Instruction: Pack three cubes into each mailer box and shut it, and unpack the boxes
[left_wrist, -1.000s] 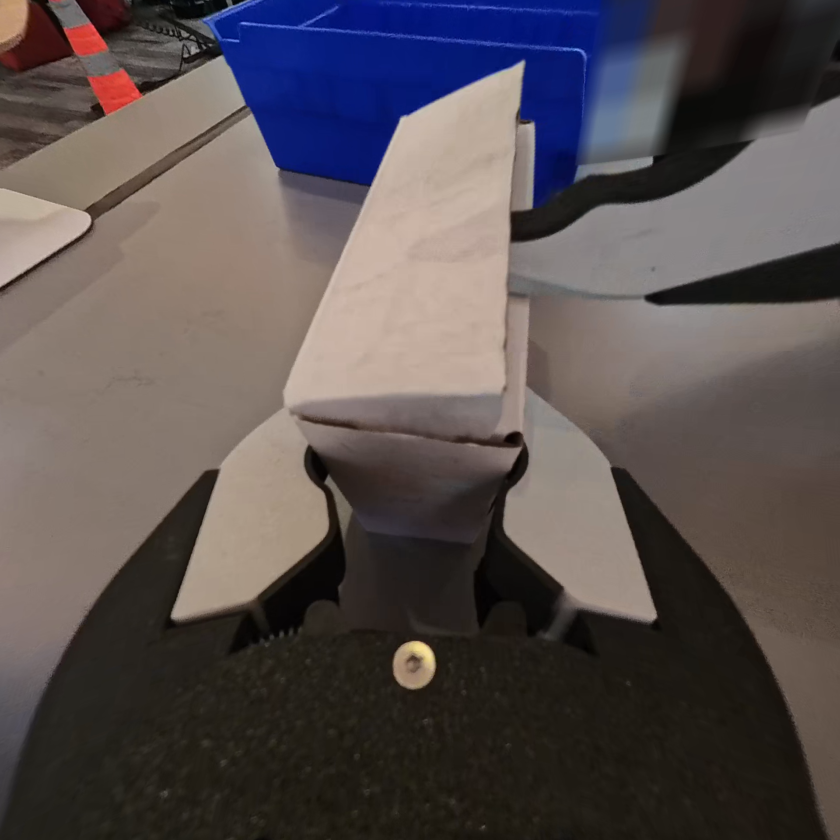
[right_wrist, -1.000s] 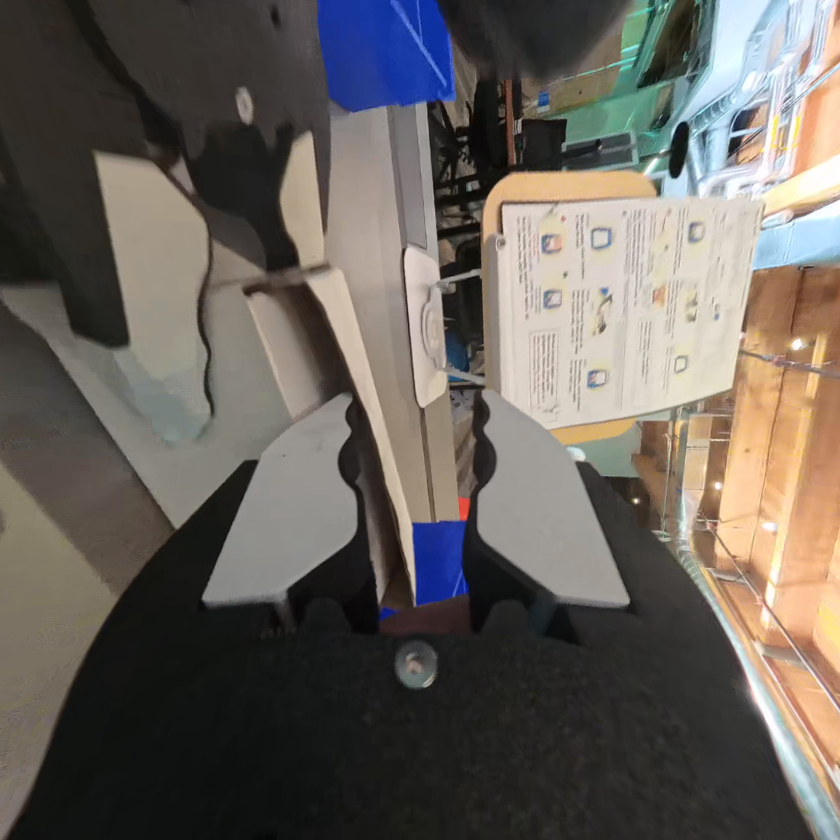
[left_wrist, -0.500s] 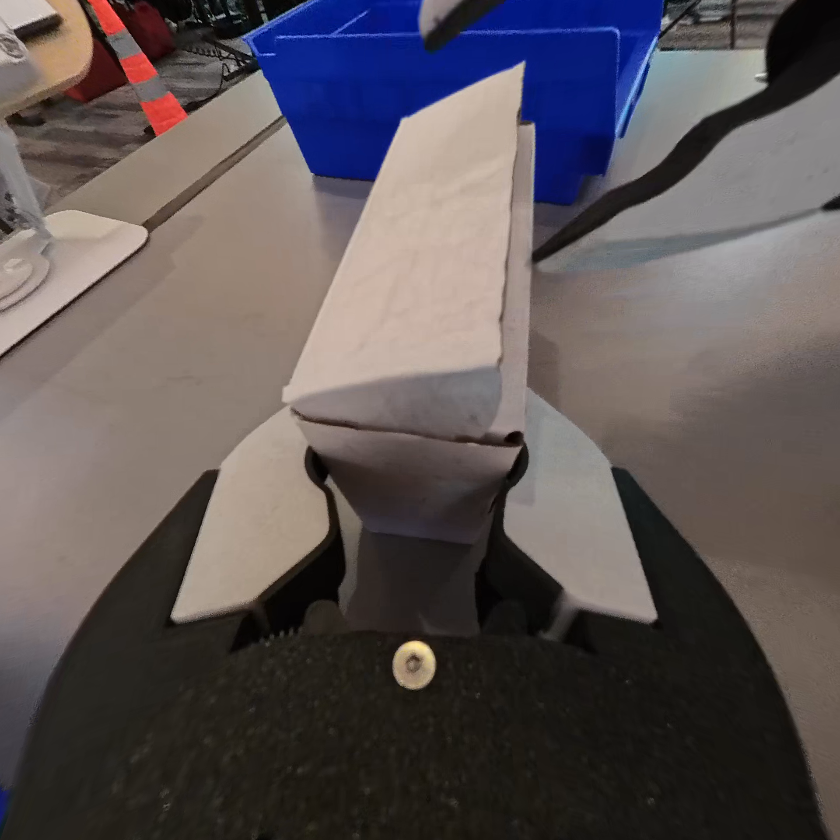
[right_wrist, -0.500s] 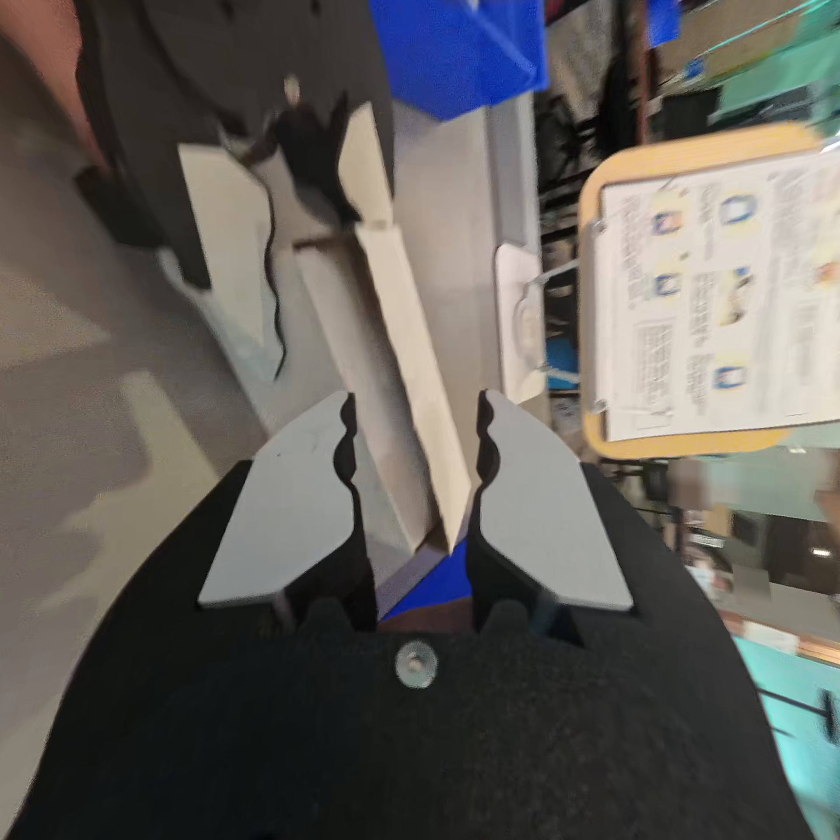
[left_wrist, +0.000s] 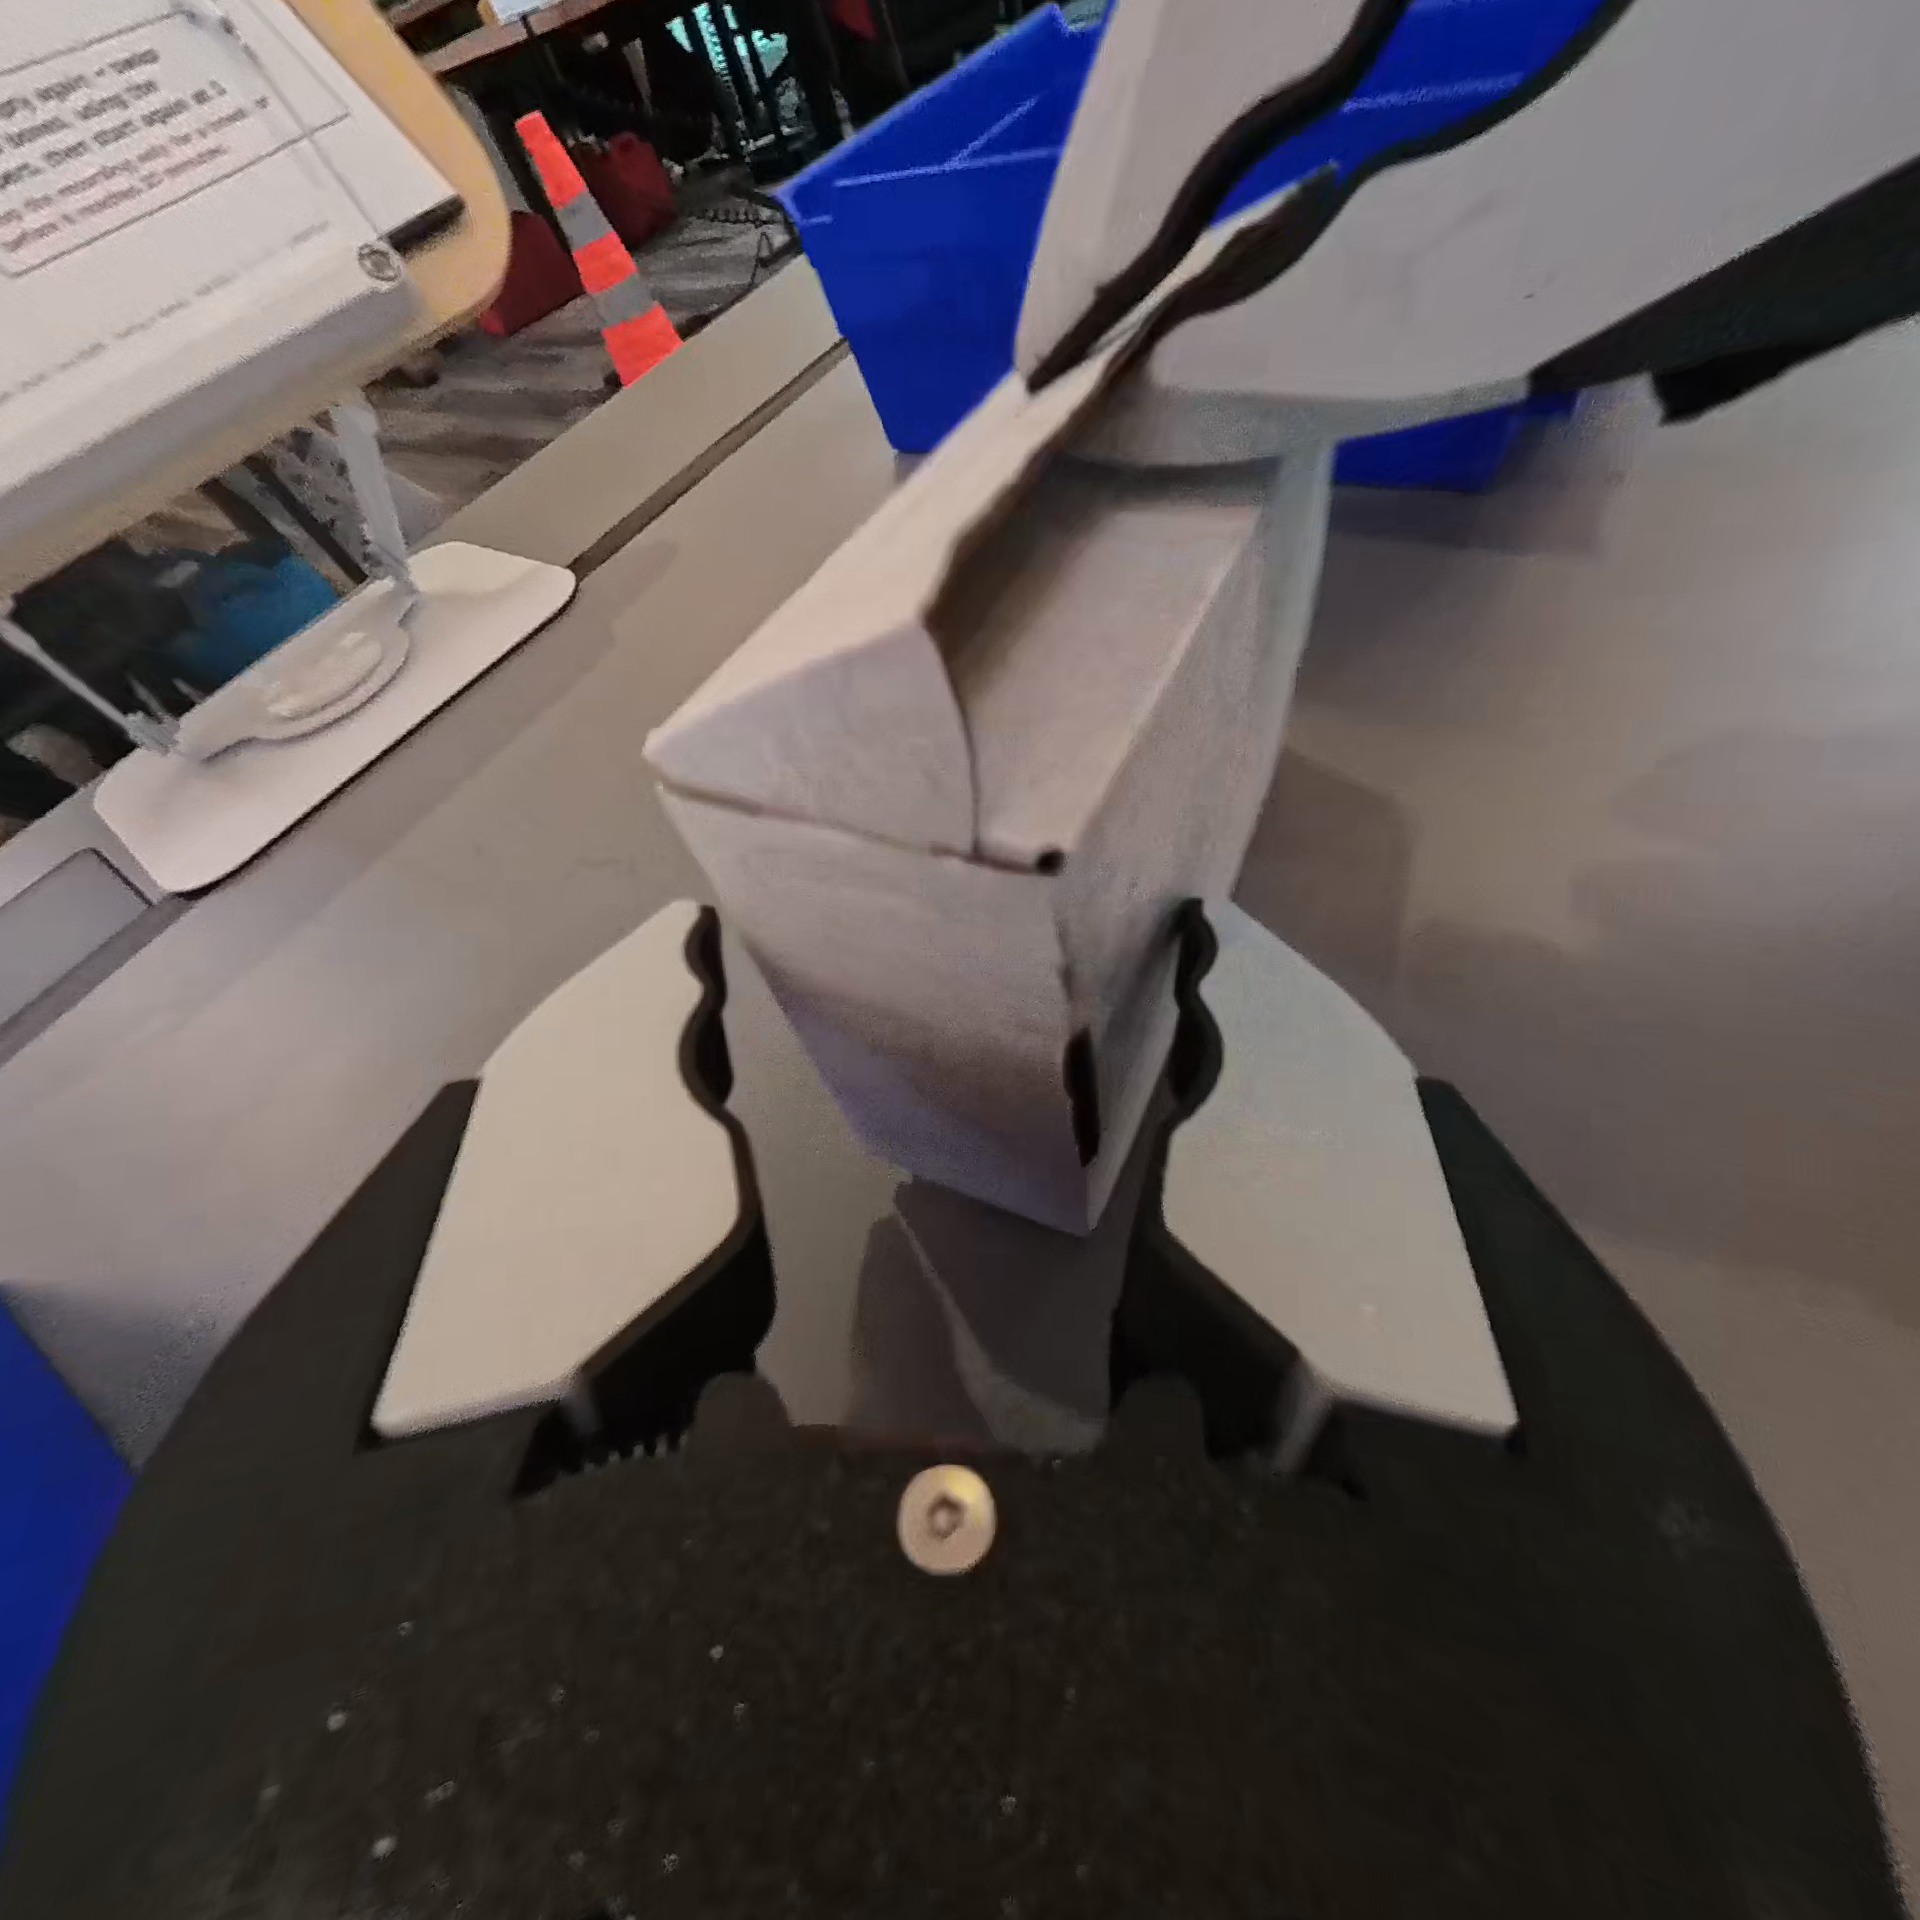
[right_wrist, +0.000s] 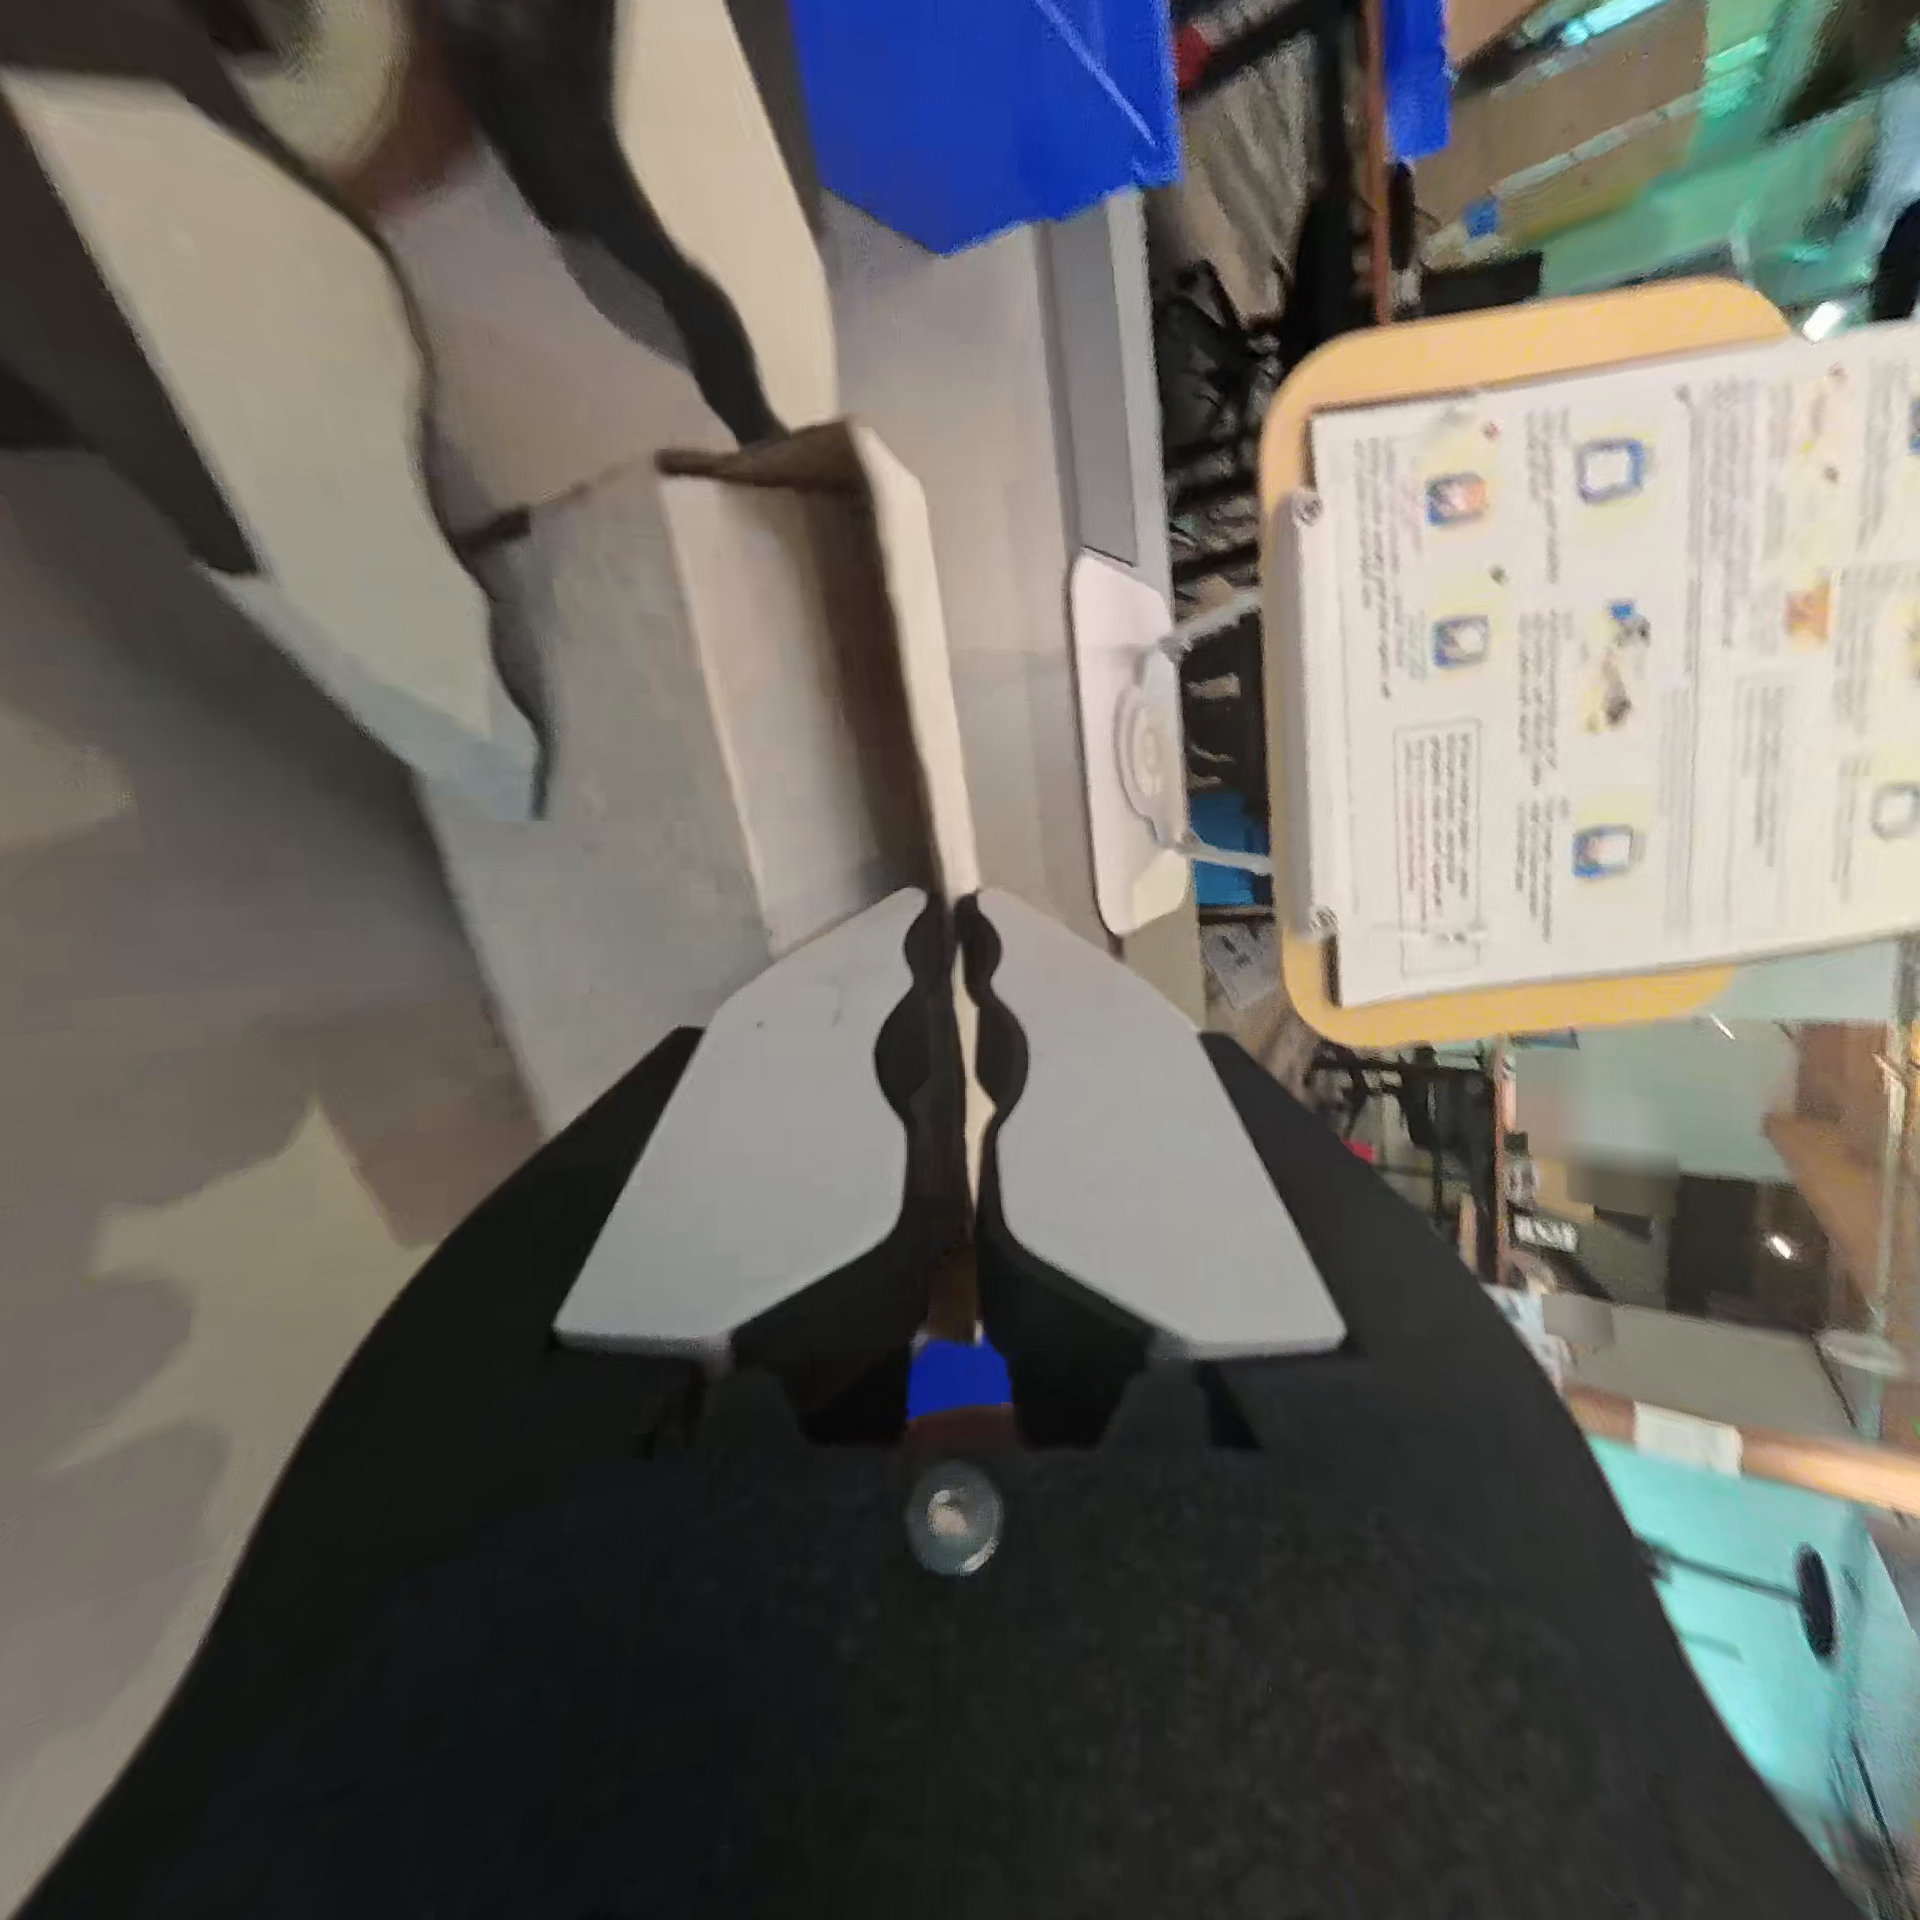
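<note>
A white mailer box (left_wrist: 935, 987) stands on edge on the grey table (left_wrist: 312, 987), held between the fingers of my left gripper (left_wrist: 945, 935), which is shut on its near end. Its lid (left_wrist: 831, 665) is lifted a little along the top, leaving a narrow gap. My right gripper (right_wrist: 956, 920) is shut on the lid's free edge at the far end of the box (right_wrist: 810, 675); it also shows in the left wrist view (left_wrist: 1143, 291). The left gripper shows in the right wrist view (right_wrist: 260, 416). No cubes are visible; the inside of the box is hidden.
A blue bin (left_wrist: 935, 260) stands on the table just behind the box and also shows in the right wrist view (right_wrist: 987, 104). A clipboard with a printed sheet (left_wrist: 156, 208) on a white stand (left_wrist: 343, 707) is to the left. An orange cone (left_wrist: 603, 260) stands on the floor beyond. There is about 8 centimeters between the tips of the two grippers.
My right gripper, open around the lid's edge before, has shut on it. The lid has come up slightly. The left gripper keeps its hold, and its view has swung left.
</note>
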